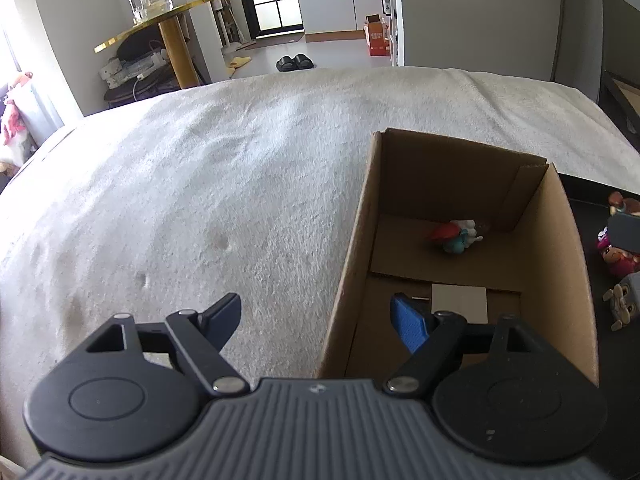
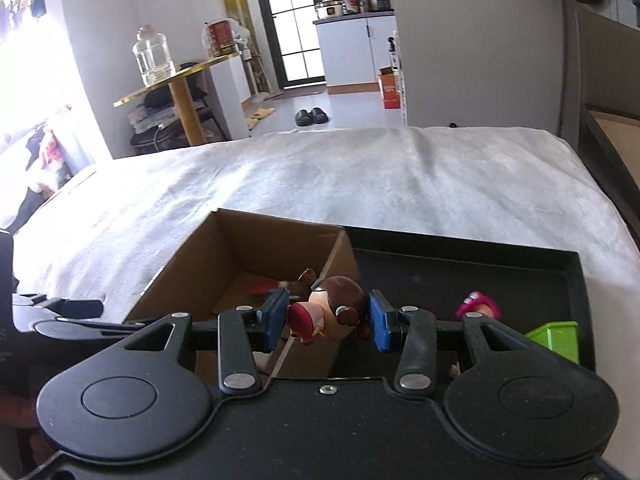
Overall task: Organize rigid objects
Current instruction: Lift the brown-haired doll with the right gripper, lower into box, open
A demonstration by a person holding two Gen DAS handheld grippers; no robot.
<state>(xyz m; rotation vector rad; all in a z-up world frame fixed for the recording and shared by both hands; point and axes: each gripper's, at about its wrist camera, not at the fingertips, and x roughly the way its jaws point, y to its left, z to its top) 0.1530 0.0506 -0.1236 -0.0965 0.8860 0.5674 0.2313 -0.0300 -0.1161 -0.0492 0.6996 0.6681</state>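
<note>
An open cardboard box [image 1: 352, 240] stands on the white blanket; it also shows in the right wrist view [image 2: 180, 268]. A red, white and blue figurine [image 1: 456, 236] lies on its floor. My left gripper [image 1: 318, 320] is open and empty, straddling the box's left wall. My right gripper [image 2: 328, 320] is shut on a brown-haired doll figurine [image 2: 328, 312], held above the edge between the box and a black tray [image 2: 460, 264]. A pink figurine [image 2: 478, 306] and a green block [image 2: 556, 338] lie in the tray.
More figurines [image 1: 616, 256] sit on the black tray to the right of the box. The white blanket [image 1: 200, 200] covers the surface to the left and beyond. A gold side table with a glass jar [image 2: 154, 58] stands far behind.
</note>
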